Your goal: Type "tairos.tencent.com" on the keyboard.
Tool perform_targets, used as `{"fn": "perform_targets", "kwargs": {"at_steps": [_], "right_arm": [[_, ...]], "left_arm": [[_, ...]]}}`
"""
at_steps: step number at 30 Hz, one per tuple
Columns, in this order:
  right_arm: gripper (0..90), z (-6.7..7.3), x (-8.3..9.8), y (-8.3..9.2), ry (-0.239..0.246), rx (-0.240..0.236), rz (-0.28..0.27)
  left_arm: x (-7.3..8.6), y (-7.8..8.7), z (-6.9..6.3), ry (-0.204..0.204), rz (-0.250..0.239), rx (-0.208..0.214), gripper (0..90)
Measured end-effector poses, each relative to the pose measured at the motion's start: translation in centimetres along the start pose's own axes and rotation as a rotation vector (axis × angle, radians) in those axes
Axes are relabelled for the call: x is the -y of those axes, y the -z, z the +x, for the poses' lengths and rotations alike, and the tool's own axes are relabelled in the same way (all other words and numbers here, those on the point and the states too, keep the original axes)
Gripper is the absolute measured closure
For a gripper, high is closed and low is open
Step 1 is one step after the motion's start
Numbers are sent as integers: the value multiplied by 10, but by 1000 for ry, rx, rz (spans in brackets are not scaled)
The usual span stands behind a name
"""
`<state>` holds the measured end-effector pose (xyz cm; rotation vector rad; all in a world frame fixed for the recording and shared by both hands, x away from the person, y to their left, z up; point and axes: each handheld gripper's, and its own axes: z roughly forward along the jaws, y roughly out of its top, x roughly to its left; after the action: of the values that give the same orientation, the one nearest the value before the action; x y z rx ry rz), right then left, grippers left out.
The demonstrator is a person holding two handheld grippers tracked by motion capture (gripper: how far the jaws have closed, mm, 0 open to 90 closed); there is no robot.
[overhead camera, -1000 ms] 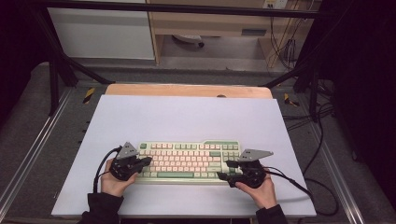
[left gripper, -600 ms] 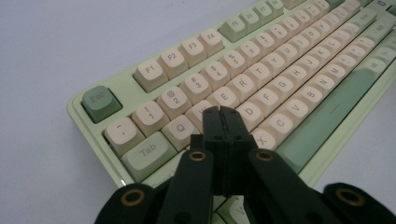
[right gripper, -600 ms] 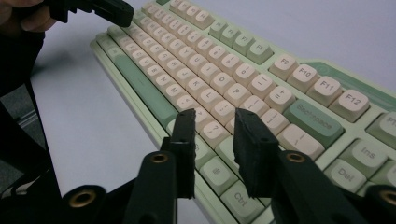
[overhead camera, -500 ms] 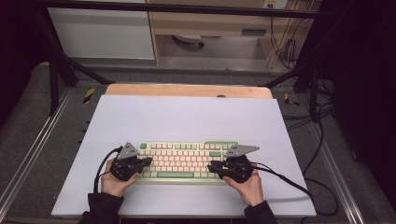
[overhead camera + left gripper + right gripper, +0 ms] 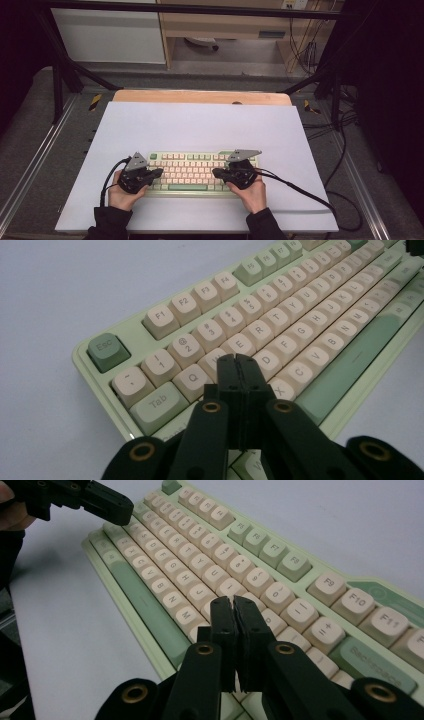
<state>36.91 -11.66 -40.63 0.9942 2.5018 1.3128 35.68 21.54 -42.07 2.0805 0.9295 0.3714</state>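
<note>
A pale lavender-white mat (image 5: 200,125) covers a wooden table (image 5: 200,96) set in a dark room, with grey floor on both sides and a light cabinet beyond the far edge. On the near half of the mat, about midway across it, lies a pale green keyboard (image 5: 197,171) with cream keys and a green space bar (image 5: 345,360), its long side running along the mat's near edge. The left gripper (image 5: 156,173) sits over the keyboard's left end, held by the person's left hand (image 5: 122,196), which rests on the mat just in front of that end; in the left gripper view its two black jaws are pressed flat together with nothing between them, their tips (image 5: 236,358) over the letter keys near W and E, and whether they touch a key cannot be told. The right gripper (image 5: 218,172) is over the keyboard's right part, held by the right hand (image 5: 254,192), which sits just in front of the keyboard; its jaws have just been closing and now stand together, only a hairline between them, empty, tips (image 5: 233,600) above the keys right of J and K. Cables (image 5: 300,192) trail from both grippers toward the mat's near edge.
</note>
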Motion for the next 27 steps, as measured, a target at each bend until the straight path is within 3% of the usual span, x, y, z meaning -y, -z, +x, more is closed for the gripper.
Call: {"fn": "perform_targets", "kwargs": {"at_steps": [16, 27], "right_arm": [[900, 9, -12, -46, 1, 29, 28], [900, 6, -11, -54, 1, 45, 32]], "left_arm": [[0, 0, 0, -3, -1, 0, 900], [1, -1, -1, -7, 1, 2, 900]]}}
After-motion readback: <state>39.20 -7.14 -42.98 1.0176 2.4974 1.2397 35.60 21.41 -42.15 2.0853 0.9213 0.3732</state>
